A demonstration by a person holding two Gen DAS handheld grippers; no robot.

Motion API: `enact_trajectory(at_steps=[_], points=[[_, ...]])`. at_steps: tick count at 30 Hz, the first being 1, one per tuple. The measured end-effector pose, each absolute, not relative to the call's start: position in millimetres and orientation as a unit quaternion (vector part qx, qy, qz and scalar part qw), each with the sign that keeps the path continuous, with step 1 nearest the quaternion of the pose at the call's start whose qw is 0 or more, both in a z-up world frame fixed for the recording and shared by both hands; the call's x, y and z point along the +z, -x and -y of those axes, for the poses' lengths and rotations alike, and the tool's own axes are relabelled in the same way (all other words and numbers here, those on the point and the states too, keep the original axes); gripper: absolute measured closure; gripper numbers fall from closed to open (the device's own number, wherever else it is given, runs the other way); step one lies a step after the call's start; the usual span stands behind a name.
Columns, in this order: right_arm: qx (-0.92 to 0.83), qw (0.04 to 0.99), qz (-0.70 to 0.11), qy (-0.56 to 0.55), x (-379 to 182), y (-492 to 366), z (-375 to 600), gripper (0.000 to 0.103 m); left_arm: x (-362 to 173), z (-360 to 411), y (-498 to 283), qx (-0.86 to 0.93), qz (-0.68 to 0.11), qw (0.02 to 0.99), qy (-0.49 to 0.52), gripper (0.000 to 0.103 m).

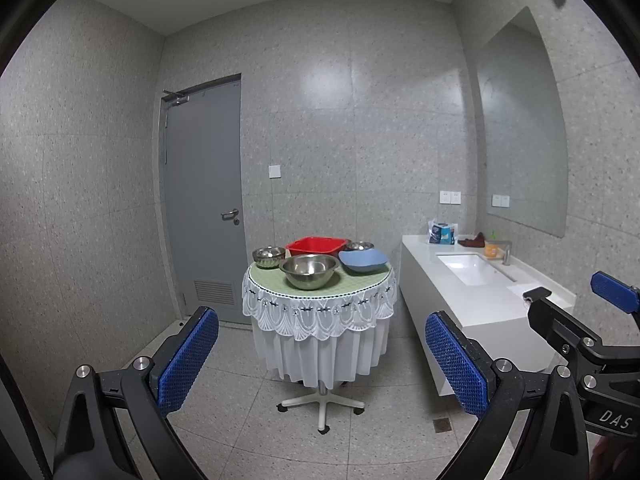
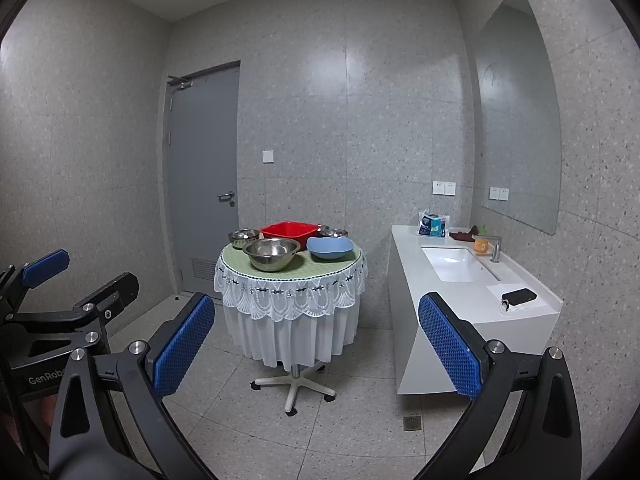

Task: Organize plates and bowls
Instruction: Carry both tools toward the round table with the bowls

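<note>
A small round table (image 1: 320,292) (image 2: 291,274) with a green top and white lace skirt stands across the room. On it sit a large steel bowl (image 1: 309,271) (image 2: 272,254) at the front, a red square basin (image 1: 316,246) (image 2: 289,234) behind it, a blue dish (image 1: 363,261) (image 2: 330,248) at the right, and two small steel bowls (image 1: 269,257) (image 1: 359,246) (image 2: 243,237) (image 2: 333,233) at the back corners. My left gripper (image 1: 322,360) and right gripper (image 2: 312,344) are both open, empty and well short of the table.
A white sink counter (image 1: 480,280) (image 2: 468,280) runs along the right wall, bearing a phone (image 2: 519,296), a packet (image 2: 433,225) and an orange cup (image 2: 481,245). A grey door (image 1: 206,200) stands at the back left. A floor drain (image 2: 412,423) lies near the counter.
</note>
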State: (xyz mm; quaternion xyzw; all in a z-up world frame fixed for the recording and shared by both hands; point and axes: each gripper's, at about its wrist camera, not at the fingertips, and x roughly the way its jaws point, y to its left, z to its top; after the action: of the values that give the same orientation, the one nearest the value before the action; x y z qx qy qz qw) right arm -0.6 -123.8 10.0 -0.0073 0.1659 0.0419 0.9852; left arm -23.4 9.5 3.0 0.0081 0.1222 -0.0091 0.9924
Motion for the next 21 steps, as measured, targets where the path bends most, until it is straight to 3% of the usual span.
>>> enact_trajectory(at_steps=[21], points=[[0.041,0.985,-0.166,0.004,8.9,9.7,121.9,0.000,-2.4,-6.7,28.6,-0.008,-0.116,0.993,-0.011,0.001]])
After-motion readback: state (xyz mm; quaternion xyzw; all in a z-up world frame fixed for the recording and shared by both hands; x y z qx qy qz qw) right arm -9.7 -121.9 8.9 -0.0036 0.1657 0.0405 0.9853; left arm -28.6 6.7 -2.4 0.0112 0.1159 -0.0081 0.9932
